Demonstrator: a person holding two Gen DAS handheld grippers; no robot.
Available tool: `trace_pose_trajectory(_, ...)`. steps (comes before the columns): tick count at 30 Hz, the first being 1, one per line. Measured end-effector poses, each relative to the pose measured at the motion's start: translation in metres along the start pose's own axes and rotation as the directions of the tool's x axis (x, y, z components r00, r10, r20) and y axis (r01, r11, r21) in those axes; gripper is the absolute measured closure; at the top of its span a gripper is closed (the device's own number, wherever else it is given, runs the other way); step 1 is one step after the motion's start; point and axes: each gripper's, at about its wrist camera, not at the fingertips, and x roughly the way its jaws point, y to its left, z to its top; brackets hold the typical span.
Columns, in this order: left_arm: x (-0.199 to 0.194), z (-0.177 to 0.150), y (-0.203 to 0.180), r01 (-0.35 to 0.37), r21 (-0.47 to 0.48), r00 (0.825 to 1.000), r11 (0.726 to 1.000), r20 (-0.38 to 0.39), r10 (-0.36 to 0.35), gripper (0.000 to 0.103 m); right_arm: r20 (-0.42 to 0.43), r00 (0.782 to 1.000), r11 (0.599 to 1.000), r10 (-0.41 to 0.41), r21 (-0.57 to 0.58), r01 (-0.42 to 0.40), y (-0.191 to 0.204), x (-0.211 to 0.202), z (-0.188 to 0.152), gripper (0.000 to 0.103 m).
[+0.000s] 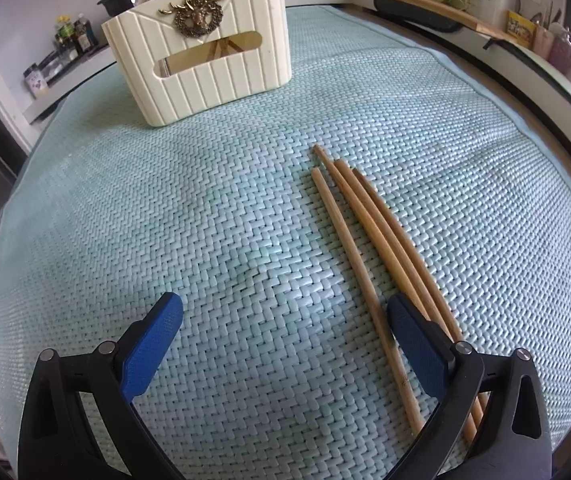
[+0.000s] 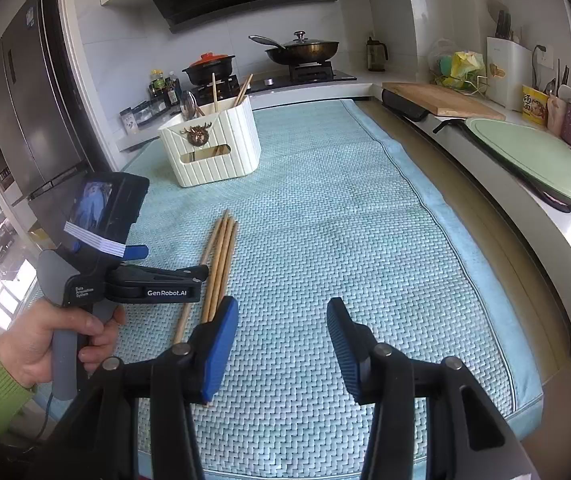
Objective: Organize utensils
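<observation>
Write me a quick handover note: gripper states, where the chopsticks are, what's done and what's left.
Left hand-held gripper: open, empty, low over the mat, its right finger beside the loose chopsticks.
Right hand-held gripper: open, empty, over bare mat to the right of the chopsticks.
Four loose chopsticks lie side by side on the mat, none gripped.
Cream utensil holder stands at the mat's far end and already holds some chopsticks and a spoon.
Left: pick up the four and put them in the holder.
</observation>
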Motion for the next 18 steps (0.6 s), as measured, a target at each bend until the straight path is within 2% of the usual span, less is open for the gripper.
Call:
trace_pose_trajectory(7,-0.001,0.002,0.02,-0.006,-0.028,1.0,1.0,-0.01,0.006,0.0,-0.009,1.0,1.0,0.01,0.005,-0.01,-0.001,0.006,0.004,0.056)
trace_pose_trajectory(10,-0.005,-0.007,0.033,0.019,-0.036,0.999,0.999,-0.025,-0.02,0.0,-0.031,0.999,1.0,0.02,-0.003,-0.02,0.0,0.013,0.006,0.056)
trace_pose_trajectory(15,-0.017,-0.023,0.049,0.035,-0.047,0.999,0.998,-0.027,-0.036,0.0,-0.101,0.992,0.997,0.073,-0.031,-0.077,0.003,0.054,0.021,0.057)
trace_pose_trajectory(16,-0.016,-0.023,0.05,0.04,-0.05,0.999,0.998,-0.028,-0.041,0.0,-0.12,0.989,0.996,0.081,-0.035,-0.086,0.004,0.066,0.026,0.066)
trace_pose_trajectory(18,-0.02,-0.028,0.054,0.037,-0.059,0.999,0.998,-0.027,-0.038,0.0,-0.163,0.981,0.993,0.108,-0.038,-0.115,0.008,0.092,0.035,0.072)
